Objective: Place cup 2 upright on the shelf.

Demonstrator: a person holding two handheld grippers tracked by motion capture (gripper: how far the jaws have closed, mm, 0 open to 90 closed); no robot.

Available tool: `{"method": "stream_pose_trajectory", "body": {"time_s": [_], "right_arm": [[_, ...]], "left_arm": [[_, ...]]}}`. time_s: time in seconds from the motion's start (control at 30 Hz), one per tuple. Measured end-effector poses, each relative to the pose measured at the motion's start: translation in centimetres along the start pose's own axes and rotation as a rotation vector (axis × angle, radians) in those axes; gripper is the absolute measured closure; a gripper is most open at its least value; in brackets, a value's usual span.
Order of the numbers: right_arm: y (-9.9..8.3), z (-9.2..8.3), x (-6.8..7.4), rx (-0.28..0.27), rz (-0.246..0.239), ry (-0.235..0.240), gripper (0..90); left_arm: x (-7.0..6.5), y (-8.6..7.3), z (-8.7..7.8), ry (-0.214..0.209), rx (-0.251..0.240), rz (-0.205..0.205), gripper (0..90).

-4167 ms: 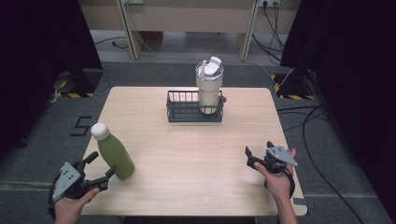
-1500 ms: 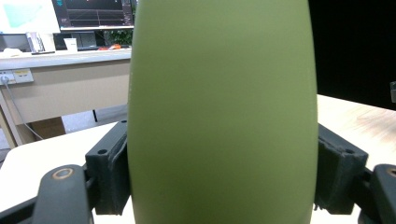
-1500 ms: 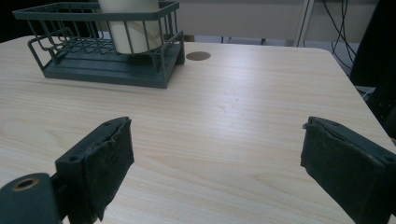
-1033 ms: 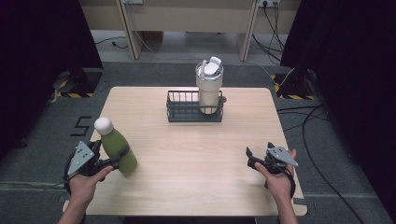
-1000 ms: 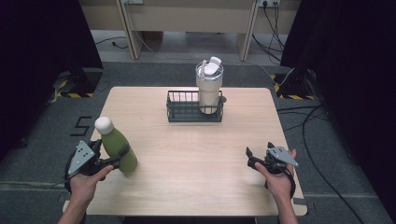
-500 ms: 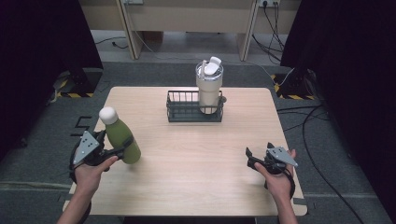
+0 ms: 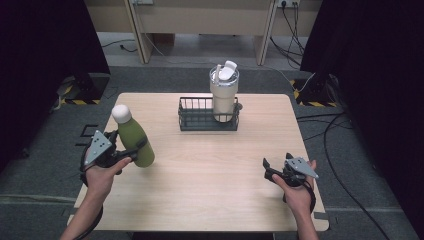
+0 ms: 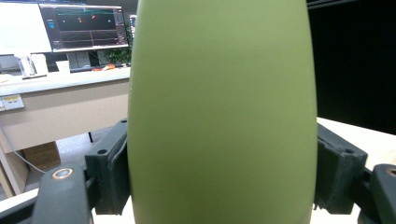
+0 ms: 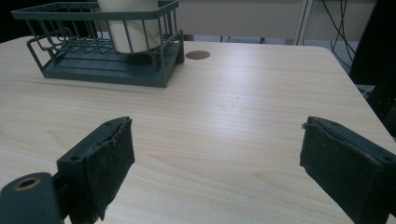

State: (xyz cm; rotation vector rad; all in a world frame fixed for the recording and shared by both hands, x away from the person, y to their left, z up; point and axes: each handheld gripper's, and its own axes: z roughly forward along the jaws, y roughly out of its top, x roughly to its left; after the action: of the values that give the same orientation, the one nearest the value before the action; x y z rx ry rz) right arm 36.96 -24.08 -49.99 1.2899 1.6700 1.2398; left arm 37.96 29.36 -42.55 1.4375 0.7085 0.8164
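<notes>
A green bottle (image 7: 134, 142) with a smooth, matte, softly rounded body and a white domed cap is observed at the left part of the table (image 7: 210, 190), held near the left edge. Whether its base touches the wood cannot be told. Its long axis is tilted: the capped end is pointed up and toward the far left, the base down toward the table's middle. In the left gripper view the bottle's convex olive wall (image 8: 219, 116) is seen clamped between the two black padded jaws, which are pressed against its flanks.

The left gripper (image 7: 131, 151) is held level by the person's left hand (image 7: 102, 172), with its grey three-cornered plate uppermost and the forearm entering from the bottom left corner.

The right gripper (image 7: 267, 169) is held low over the right front part of the table by the right hand (image 7: 296, 190), its jaws directed toward the table's middle. In the right gripper view the jaws are seen standing wide apart with bare pale wood grain between them; the pads are of rough dark foam.

At the far middle of the table a dark wire basket (image 7: 200, 120) of rectangular form is noted, with a cream tumbler (image 7: 224, 97) standing upright in its right end, its lid flap raised.
</notes>
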Motion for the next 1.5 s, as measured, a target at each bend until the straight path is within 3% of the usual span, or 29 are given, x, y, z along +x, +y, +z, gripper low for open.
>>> {"method": "stream_pose_trajectory", "body": {"time_s": [1.5], "right_arm": [[-0.1, 0.1, -0.1, 0.002, 0.006, -0.001, 10.4]], "left_arm": [[0.2, 3.1, 6.7, -0.016, -0.028, 0.03, 21.6]]}}
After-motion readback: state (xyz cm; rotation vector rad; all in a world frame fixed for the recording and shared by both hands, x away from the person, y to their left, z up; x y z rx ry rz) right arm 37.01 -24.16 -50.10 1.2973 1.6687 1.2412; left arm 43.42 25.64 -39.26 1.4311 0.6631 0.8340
